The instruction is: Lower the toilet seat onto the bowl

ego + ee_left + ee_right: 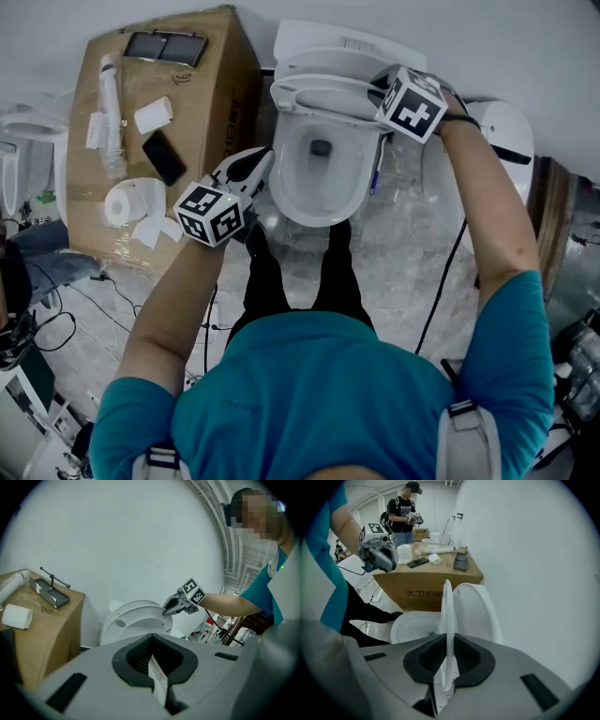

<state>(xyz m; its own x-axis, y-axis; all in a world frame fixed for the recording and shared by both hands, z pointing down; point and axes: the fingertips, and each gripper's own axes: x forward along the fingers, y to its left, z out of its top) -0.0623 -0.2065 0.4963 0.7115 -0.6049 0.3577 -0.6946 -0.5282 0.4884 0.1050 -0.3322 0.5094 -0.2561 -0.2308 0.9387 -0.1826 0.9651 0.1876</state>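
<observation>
The right hand-held gripper [448, 665] points steeply down, its 2 jaws pinching the top rim of the toilet seat [447, 606]. The seat stands almost upright and edge-on to this gripper, its long axis running down to the hinge. The raised lid [477, 616] is just behind it. The bowl [298, 192] lies below and toward the person, so the move is likely a forward, downward swing.

The left hand-held gripper [251, 171] hangs pressed together and empty near the bowl's left rim, well away from the seat. The bowl holds only its dark drain [321, 147].
</observation>
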